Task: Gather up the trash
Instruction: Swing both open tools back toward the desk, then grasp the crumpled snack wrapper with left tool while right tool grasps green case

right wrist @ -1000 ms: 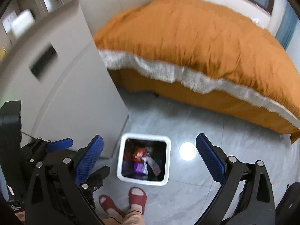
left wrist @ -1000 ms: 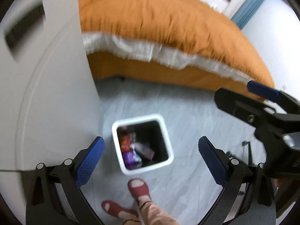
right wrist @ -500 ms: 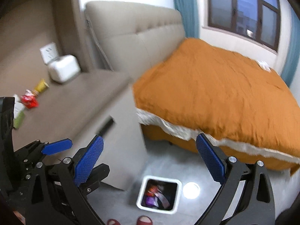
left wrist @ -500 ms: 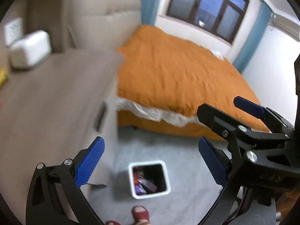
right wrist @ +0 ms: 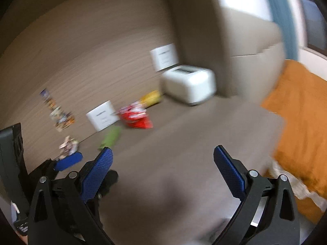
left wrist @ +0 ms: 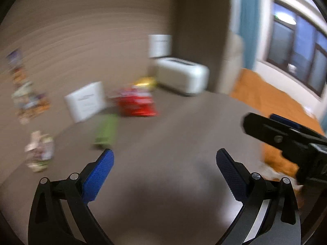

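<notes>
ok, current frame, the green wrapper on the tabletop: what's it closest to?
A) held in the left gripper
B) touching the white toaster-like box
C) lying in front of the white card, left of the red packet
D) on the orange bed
C: the green wrapper lies flat on the tabletop just in front of the white card, left of the red packet; the left gripper is open and empty.

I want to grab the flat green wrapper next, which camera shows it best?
The left wrist view: the flat green wrapper lies larger and nearer there, just ahead of the open left gripper. The right wrist view shows it smaller and equally blurred.
</notes>
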Demonstrator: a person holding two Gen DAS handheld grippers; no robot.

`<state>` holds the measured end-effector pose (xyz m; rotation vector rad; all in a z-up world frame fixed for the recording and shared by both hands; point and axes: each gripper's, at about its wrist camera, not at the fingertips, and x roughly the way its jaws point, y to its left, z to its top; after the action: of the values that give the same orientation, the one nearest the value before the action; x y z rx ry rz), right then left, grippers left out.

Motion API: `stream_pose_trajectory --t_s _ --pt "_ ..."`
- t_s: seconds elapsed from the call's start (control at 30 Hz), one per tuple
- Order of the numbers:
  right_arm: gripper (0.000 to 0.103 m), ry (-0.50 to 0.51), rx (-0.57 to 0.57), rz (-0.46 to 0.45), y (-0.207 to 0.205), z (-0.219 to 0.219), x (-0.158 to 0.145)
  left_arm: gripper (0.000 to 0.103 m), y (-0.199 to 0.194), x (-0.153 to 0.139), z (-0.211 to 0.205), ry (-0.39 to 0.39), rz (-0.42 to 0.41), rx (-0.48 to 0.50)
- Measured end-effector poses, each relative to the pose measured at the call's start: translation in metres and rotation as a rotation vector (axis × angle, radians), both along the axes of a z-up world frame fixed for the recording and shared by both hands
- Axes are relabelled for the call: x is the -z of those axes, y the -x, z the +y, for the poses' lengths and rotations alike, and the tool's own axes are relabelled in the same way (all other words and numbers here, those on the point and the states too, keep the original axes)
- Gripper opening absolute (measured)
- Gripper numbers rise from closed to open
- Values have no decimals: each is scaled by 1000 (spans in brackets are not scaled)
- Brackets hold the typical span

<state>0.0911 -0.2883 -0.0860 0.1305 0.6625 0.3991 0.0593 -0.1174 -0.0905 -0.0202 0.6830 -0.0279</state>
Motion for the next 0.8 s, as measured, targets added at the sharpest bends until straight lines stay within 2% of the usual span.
stream_pose_trajectory --t_s 0.1,0.2,0.3,0.43,0.6,0.67,0.8 --pt "98 12 -60 2 -14 47 8 98 -4 5 60 -23 5 -154" --pt "98 20 -94 16 -29 89 23 98 -9 13 116 -35 26 -257" --pt "98 28 -123 42 -47 133 40 98 -15 23 152 -63 49 -317" --pt "98 122 -124 63 -71 190 63 98 -27 39 189 -67 98 -354" --pt "98 227 -76 131 -103 228 88 98 -51 61 215 -24 194 -350" --pt "91 249 -51 140 -110 232 94 98 -58 67 220 -25 220 -360" --pt "78 252 -29 167 -122 238 104 96 -70 75 231 52 239 -353"
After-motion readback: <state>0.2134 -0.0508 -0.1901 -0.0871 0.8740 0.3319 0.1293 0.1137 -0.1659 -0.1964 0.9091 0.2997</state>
